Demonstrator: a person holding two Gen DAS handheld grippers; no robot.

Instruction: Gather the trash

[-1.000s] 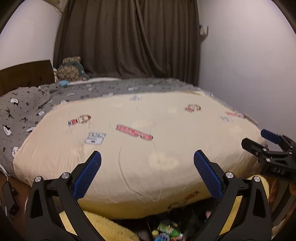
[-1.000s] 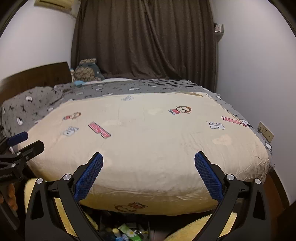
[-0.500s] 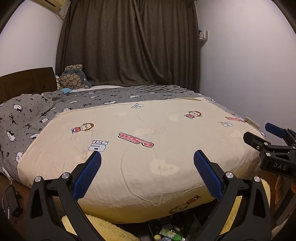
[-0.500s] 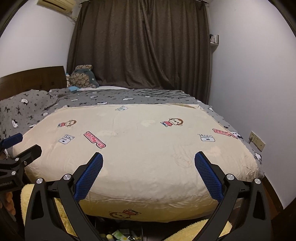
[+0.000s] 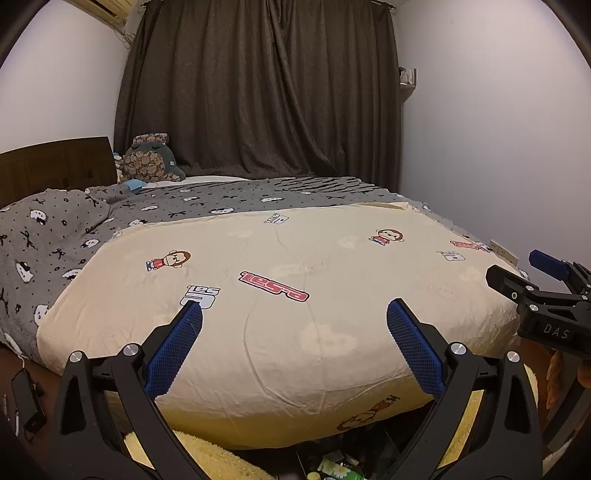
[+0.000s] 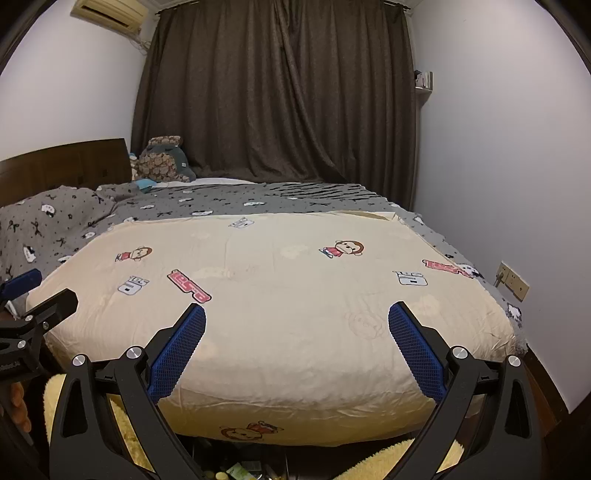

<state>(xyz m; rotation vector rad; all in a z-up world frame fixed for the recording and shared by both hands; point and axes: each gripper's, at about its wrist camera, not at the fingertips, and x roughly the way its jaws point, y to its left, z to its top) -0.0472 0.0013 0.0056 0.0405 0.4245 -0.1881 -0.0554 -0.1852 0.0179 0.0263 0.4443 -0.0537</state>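
A bed (image 5: pixel 295 332) fills both wrist views, running lengthwise away from the cameras toward a dark curtain (image 5: pixel 258 92) that covers the far wall. A cream quilt (image 6: pixel 280 325) printed with cartoon monkeys and red logos lies over its near part, and a grey patterned blanket (image 5: pixel 55 236) covers the far part and the left side. A brown wooden headboard (image 5: pixel 55 166) stands at the far left, with a plush toy (image 5: pixel 147 162) propped beside it near the curtain. An air conditioner (image 6: pixel 109 14) hangs high on the left wall, and a wall socket (image 6: pixel 513 282) sits low on the right wall. A yellow fluffy rug (image 5: pixel 207 454) lies on the floor at the foot of the bed.

The trash (image 5: pixel 336 469) sits on the floor at the very bottom edge of both views, in the dark gap by the foot of the bed between patches of rug: a green wrapper with a daisy print among smaller bits. It is cut off by the frame, so neither its long axis nor any container around it can be told.

The left gripper (image 5: pixel 294 317) hangs above the foot of the bed with its blue-padded jaws spread wide and holding nothing. The right gripper (image 6: pixel 296 319) is beside it at the same height, jaws likewise wide apart and bare.
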